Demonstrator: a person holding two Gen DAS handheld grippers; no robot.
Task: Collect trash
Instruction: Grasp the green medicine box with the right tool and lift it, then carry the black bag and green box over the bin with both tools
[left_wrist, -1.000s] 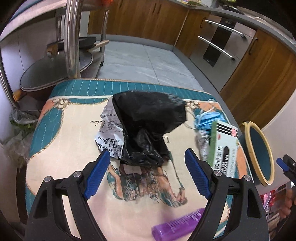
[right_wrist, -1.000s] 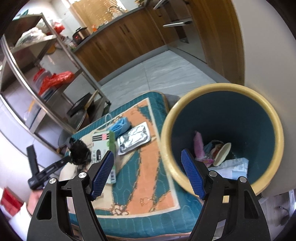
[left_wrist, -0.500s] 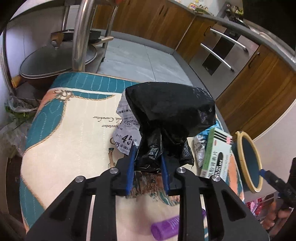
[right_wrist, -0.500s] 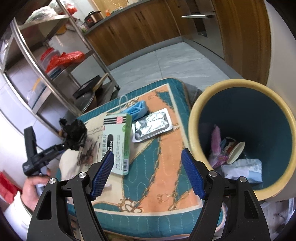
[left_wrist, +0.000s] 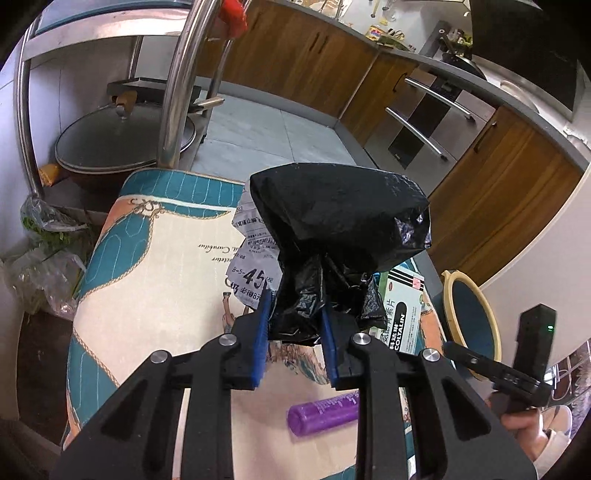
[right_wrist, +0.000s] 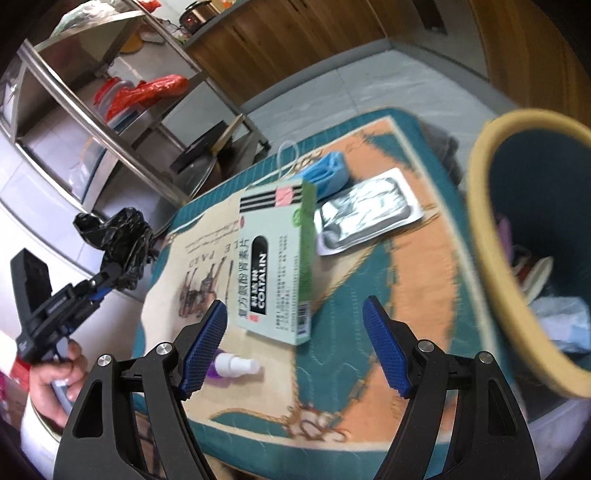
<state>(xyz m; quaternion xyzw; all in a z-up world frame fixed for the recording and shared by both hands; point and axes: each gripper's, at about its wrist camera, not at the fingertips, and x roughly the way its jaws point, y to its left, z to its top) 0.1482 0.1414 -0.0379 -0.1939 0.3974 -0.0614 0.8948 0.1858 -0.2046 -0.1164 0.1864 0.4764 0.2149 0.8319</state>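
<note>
My left gripper (left_wrist: 295, 328) is shut on a crumpled black plastic bag (left_wrist: 340, 221) and holds it lifted above the table; the bag also shows at the left of the right wrist view (right_wrist: 118, 236). Under it lies a torn printed paper (left_wrist: 251, 258). My right gripper (right_wrist: 295, 343) is open and empty, hovering over a green medicine box (right_wrist: 277, 258). A purple spray bottle (right_wrist: 232, 365) lies near its left finger. A silver blister pack (right_wrist: 365, 214) and a blue face mask (right_wrist: 328, 173) lie beyond the box. The yellow-rimmed teal bin (right_wrist: 484, 236) holding trash stands right of the table.
The table wears a teal, orange and cream patterned cloth (left_wrist: 155, 280). A steel rack (right_wrist: 74, 110) with pans (left_wrist: 122, 140) stands beyond the table's far edge. Wooden cabinets (left_wrist: 498, 195) line the room. A plastic bag of greens (left_wrist: 40, 254) lies on the floor at left.
My left gripper closed on the black bag and raised it off the table. My right gripper moved left from the bin to over the medicine box.
</note>
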